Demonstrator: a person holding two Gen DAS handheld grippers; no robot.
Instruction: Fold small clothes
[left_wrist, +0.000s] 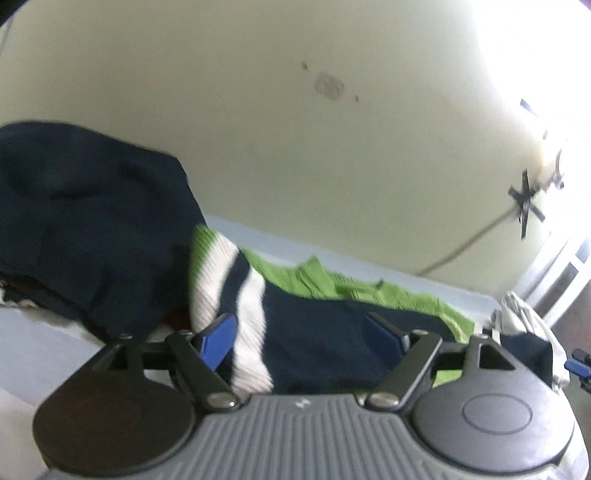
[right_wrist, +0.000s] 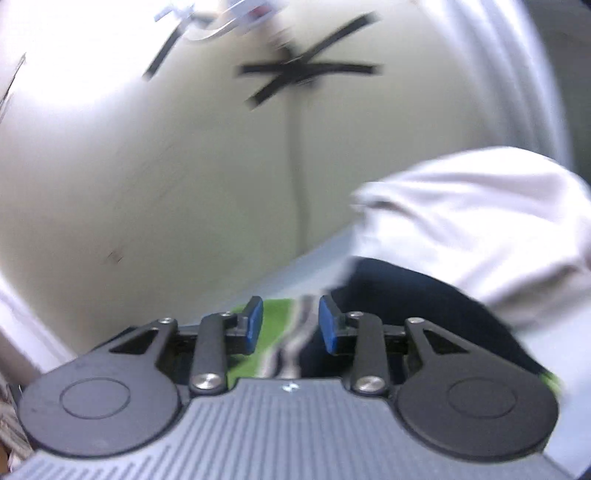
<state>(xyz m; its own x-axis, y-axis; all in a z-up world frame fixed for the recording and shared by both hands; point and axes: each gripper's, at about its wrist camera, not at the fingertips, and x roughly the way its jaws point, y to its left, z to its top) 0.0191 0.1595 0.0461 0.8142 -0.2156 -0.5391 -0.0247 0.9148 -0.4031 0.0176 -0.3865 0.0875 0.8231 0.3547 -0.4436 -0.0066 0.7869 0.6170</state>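
A small knit garment (left_wrist: 251, 295) with navy, white and green stripes lies on the pale blue surface (left_wrist: 37, 339), its green part (left_wrist: 369, 291) spread behind it. My left gripper (left_wrist: 301, 338) stands wide open just over it, the navy and white cloth showing between the fingers without the pads pressing on it. In the blurred right wrist view, my right gripper (right_wrist: 291, 325) is open above the same garment's green and striped edge (right_wrist: 273, 332). Nothing is pinched between its blue pads (right_wrist: 253, 325).
A heap of navy clothing (left_wrist: 74, 206) sits at the left. White cloth (right_wrist: 480, 229) lies over navy fabric (right_wrist: 406, 302) at the right. Behind is a cream wall with a black tape cross (right_wrist: 306, 70) and a cable (right_wrist: 295, 184) running down it.
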